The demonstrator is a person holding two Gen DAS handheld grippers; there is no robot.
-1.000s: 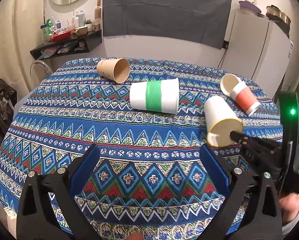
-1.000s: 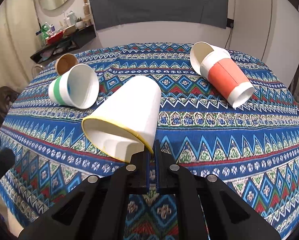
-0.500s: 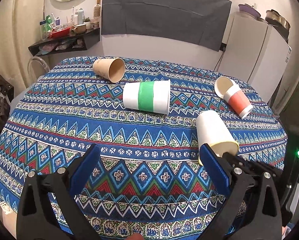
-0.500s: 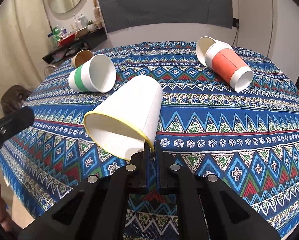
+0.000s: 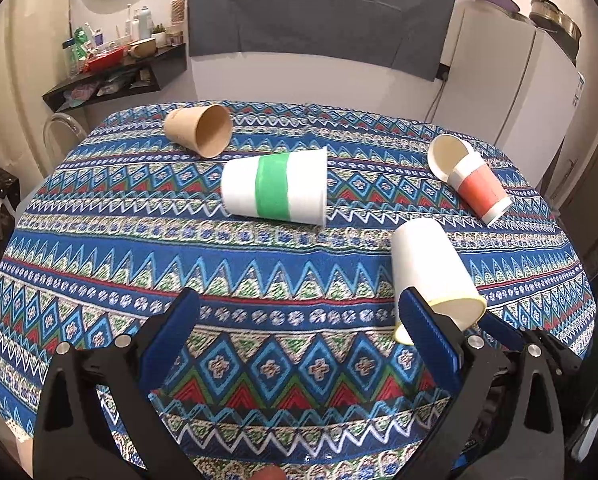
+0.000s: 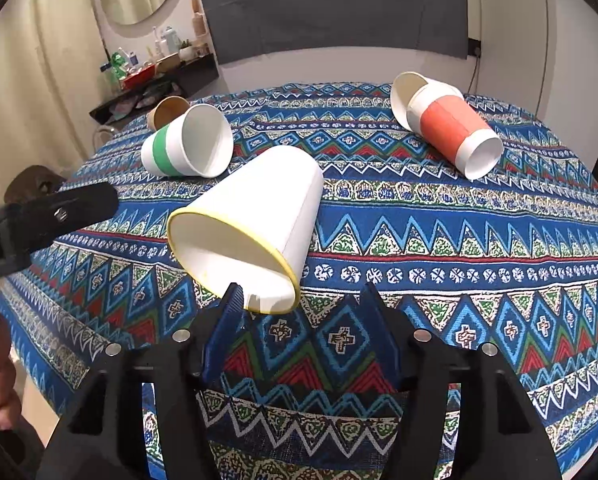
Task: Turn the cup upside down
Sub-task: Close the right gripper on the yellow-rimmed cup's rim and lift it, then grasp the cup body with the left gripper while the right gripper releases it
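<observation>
Lying near the front right part of the patterned tablecloth [image 5: 259,280], the white paper cup with the yellow rim [image 6: 255,224] has its mouth turned toward the right gripper [image 6: 299,304]. This gripper's fingers stand apart and hold nothing; the left one [image 6: 229,320] is just at the cup's rim, and whether it touches I cannot tell. The left gripper [image 5: 299,328] is spread wide and empty, low over the cloth, with the cup just behind its right finger.

I judge the cup to be very light, thin and easy to crush, so a gentle squeeze is enough. The rolled rim is the stiffest part, so I would pinch the wall there, one finger inside the mouth and one outside. Because it is round and lies on its side, it may roll away if it is pushed. The green-banded cup [image 5: 275,190], the orange-banded cup [image 5: 471,178] and the brown cup [image 5: 199,130] lie well apart from it.
</observation>
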